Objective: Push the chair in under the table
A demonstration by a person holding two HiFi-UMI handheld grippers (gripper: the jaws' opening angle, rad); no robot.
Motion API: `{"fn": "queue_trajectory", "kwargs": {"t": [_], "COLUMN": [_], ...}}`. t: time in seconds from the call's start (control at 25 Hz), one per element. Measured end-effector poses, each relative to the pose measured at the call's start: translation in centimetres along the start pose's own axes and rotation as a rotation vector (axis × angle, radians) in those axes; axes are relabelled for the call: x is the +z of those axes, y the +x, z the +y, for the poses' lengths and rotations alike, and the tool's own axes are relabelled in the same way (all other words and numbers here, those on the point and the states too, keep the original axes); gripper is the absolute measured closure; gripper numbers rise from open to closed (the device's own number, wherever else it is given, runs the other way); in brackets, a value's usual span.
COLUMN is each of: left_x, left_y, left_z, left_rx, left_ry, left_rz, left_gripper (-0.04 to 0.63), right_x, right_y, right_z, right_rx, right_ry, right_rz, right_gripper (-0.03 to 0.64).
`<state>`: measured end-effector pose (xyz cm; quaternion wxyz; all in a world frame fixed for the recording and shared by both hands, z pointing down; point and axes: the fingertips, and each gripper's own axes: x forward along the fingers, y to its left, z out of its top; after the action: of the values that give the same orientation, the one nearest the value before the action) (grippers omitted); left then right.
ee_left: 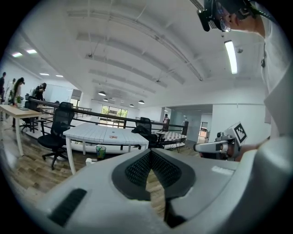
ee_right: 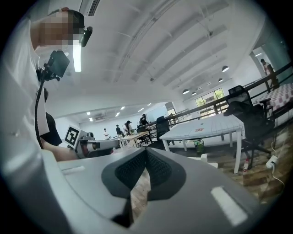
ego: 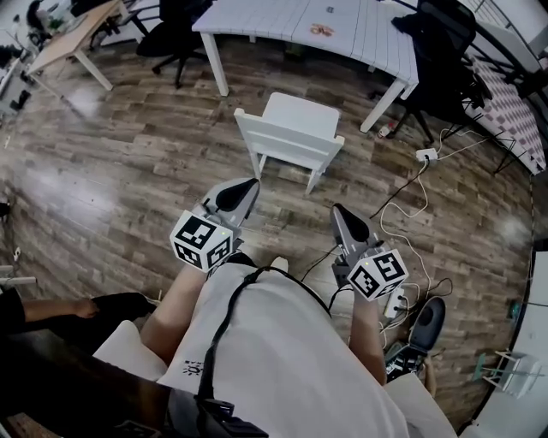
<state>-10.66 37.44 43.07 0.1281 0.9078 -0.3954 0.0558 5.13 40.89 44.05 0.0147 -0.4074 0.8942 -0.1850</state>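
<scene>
Hovering short of the white chair [ego: 295,127], left tongs [ego: 247,186] and right tongs [ego: 339,210] are both clenched empty

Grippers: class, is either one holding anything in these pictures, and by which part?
Nothing is held. The left gripper and right gripper are both shut on empty air, and the white chair stands ahead of them, untouched.

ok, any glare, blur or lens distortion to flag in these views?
Head view: fisheye bows the edge of the white table; glare patches on the wood floor; white chair sharp. Left gripper view: black round vignette, strip light blown out, left gripper soft up close. Right gripper view: same vignette, right gripper soft.
</scene>
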Motion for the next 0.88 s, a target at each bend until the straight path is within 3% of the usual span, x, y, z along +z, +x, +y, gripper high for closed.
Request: {"fn": "queue_trajectory", "kwargs": {"t": [0.52, 0.88], "left_x": [-0.3, -0.4], "left_y": [-0.1, 1.8], "left_z": [-0.1, 1.4], "left_rx": [0.061, 0.042], "left_ry": [0.011, 0.020], "left_rz": [0.018, 0.027], "left_gripper": [0.588, 0.588], "right_x": [0.2, 0.1], "right_y": [-0.1, 1.5], "right_z": [-0.6, -1.9], "right_rx": [0.044, 0.019], "right_ry": [-0.002, -0.004], "right_rz": [-0.001, 0.008], "right_gripper": [0.611, 0.611]}}
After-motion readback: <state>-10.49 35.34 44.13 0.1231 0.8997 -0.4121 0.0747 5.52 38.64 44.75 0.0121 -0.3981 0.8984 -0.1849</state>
